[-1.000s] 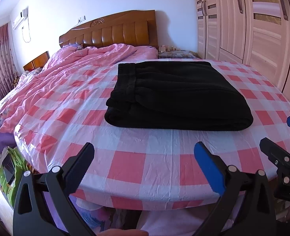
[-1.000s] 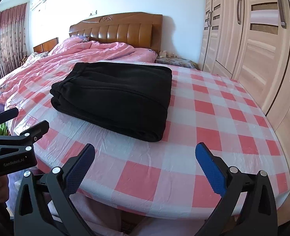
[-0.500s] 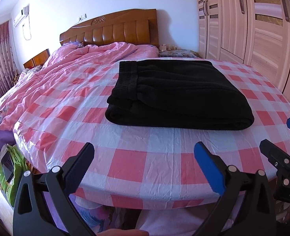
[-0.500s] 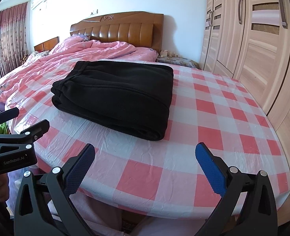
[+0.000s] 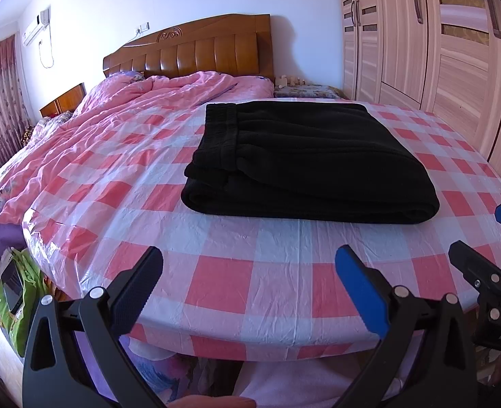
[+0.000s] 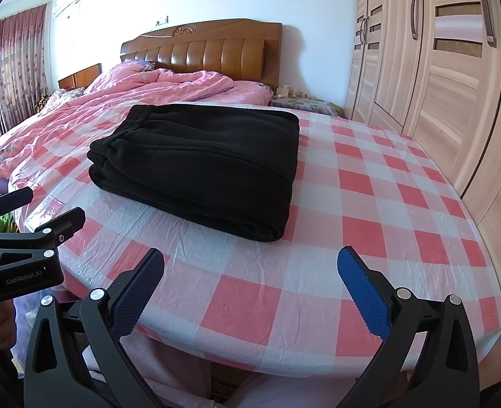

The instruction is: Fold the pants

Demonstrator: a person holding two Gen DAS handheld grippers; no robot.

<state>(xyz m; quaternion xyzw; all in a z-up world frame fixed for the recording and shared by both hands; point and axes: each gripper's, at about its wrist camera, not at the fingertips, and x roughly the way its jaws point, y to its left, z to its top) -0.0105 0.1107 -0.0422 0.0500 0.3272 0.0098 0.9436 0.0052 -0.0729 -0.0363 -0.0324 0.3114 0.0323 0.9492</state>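
Note:
Black pants (image 5: 305, 163) lie folded into a thick rectangle on the round table (image 5: 216, 278) with a pink checked plastic cover, waistband to the left. The same pants (image 6: 203, 163) show left of centre in the right wrist view. My left gripper (image 5: 250, 272) hovers open at the table's near edge, nothing between its fingers, well short of the pants. My right gripper (image 6: 250, 272) is open too, empty, over the near edge to the right of the pants. Each gripper shows at the side of the other's view.
A bed with a rumpled pink quilt (image 5: 121, 129) and wooden headboard (image 5: 196, 51) lies behind and left of the table. Tall wardrobe doors (image 6: 437, 68) stand close on the right. A green bag (image 5: 16, 292) sits on the floor at left.
Both views have tilted very slightly, with the pants sitting a little lower in frame. The pants and both open grippers are otherwise as before.

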